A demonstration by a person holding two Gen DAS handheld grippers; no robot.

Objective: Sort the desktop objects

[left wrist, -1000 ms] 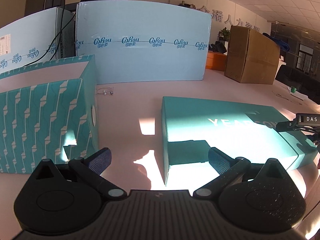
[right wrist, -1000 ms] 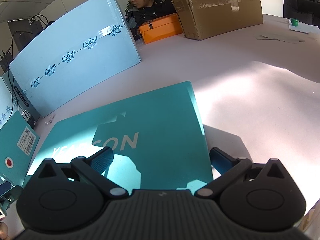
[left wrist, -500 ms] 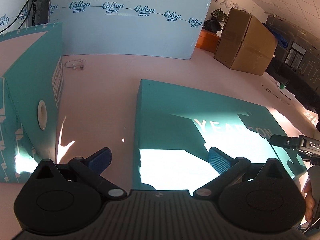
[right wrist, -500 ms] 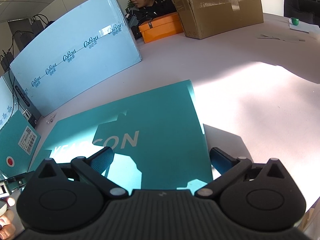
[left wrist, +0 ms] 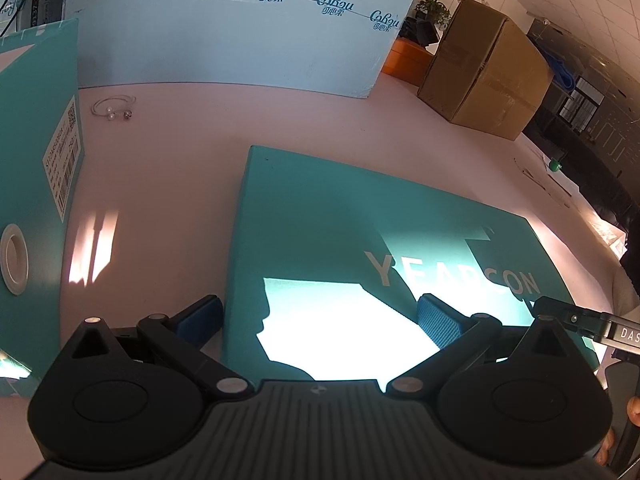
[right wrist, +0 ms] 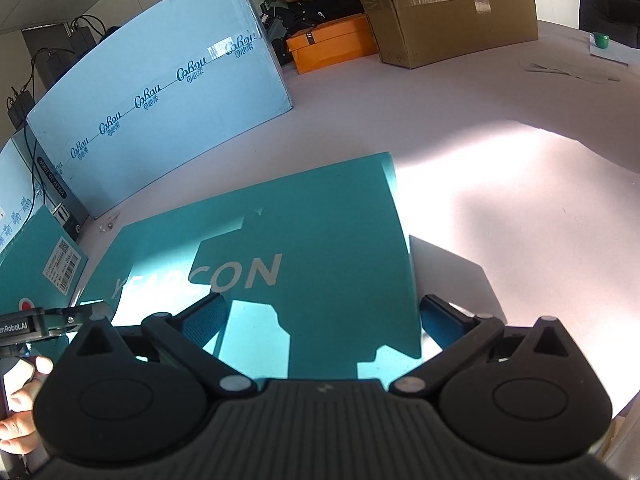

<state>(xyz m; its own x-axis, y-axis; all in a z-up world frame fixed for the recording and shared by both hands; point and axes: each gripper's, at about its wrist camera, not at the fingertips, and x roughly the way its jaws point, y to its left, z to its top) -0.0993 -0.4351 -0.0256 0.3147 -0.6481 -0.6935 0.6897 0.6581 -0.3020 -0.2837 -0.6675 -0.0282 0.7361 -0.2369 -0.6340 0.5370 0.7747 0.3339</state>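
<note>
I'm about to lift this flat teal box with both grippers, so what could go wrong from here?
1. Both grippers, left and right, are open, each straddling a near corner of the teal YEARCON box lid; such corner grips may let it tilt or slip.
2. The upright teal box stands close on the left; a swing could bump it.
3. The small earphones lie beyond and could get swept.

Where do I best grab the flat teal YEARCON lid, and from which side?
Probably take the teal YEARCON lid by its near edge, one side corner per claw: left claw, right claw. It lies flat and wide, and each open claw already straddles a corner.
</note>
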